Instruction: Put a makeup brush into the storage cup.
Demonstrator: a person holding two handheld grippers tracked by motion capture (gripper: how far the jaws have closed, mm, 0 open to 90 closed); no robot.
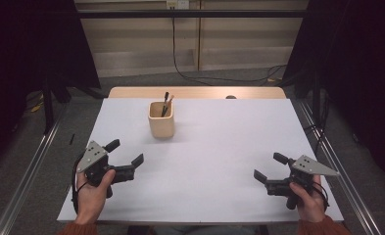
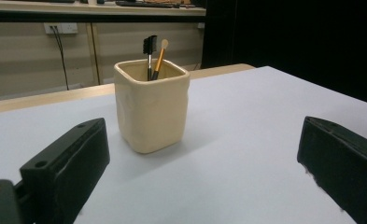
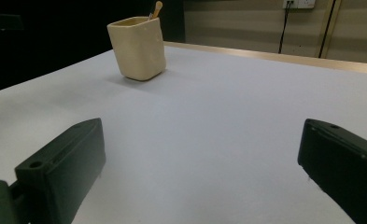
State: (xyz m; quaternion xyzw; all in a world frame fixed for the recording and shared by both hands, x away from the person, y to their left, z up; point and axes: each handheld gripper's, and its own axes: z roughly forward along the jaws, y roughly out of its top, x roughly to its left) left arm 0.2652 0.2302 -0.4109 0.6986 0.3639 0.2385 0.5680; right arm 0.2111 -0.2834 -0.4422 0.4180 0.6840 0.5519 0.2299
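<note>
A cream square cup (image 1: 161, 120) stands upright on the white table (image 1: 214, 147), toward the back and left of centre. Two brushes (image 1: 166, 104) stick out of it: a black one (image 2: 149, 50) and an orange-handled one (image 2: 160, 55). My left gripper (image 1: 127, 152) rests near the front left, open, jaws wide apart and empty, aimed at the cup (image 2: 151, 106) a short way ahead. My right gripper (image 1: 270, 166) sits near the front right, open and empty, with the cup (image 3: 137, 47) far off to its upper left.
A wooden strip (image 1: 197, 92) runs along the table's far edge, with a small dark object (image 1: 230, 97) on it. Metal rails (image 1: 31, 166) flank the table on both sides. Cables (image 1: 219, 78) lie on the floor behind.
</note>
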